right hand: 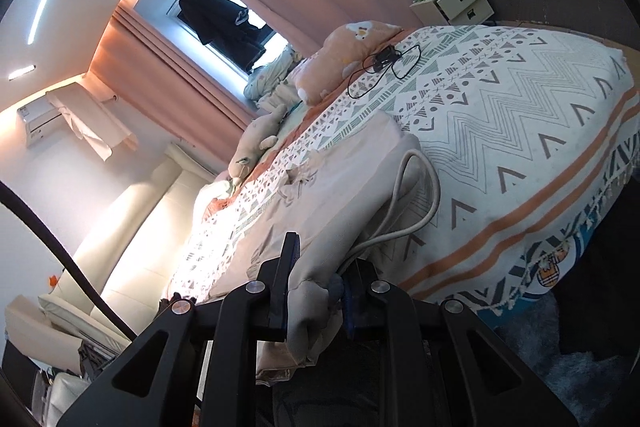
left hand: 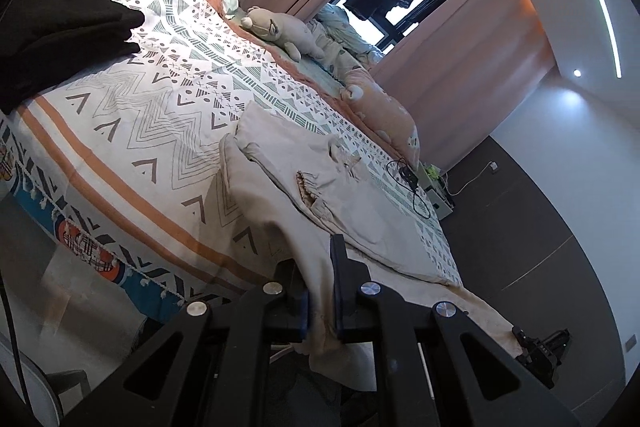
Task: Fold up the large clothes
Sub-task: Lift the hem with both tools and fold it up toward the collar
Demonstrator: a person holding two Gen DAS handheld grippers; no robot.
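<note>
While the beige hoodie (left hand: 344,195) is being clamped by left gripper (left hand: 320,291) & right gripper (right hand: 320,291), its drawstring (right hand: 420,195) is dangling, prob. snagging; hem is risking slipping off bedspread (right hand: 520,99).

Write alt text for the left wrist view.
The left tongs pinch an edge of a beige fabric garment that lies spread across a bed covered in a white geometric-patterned blanket. A black folded garment sits at the far left, and a grey plush toy lies near pink curtains.
</note>
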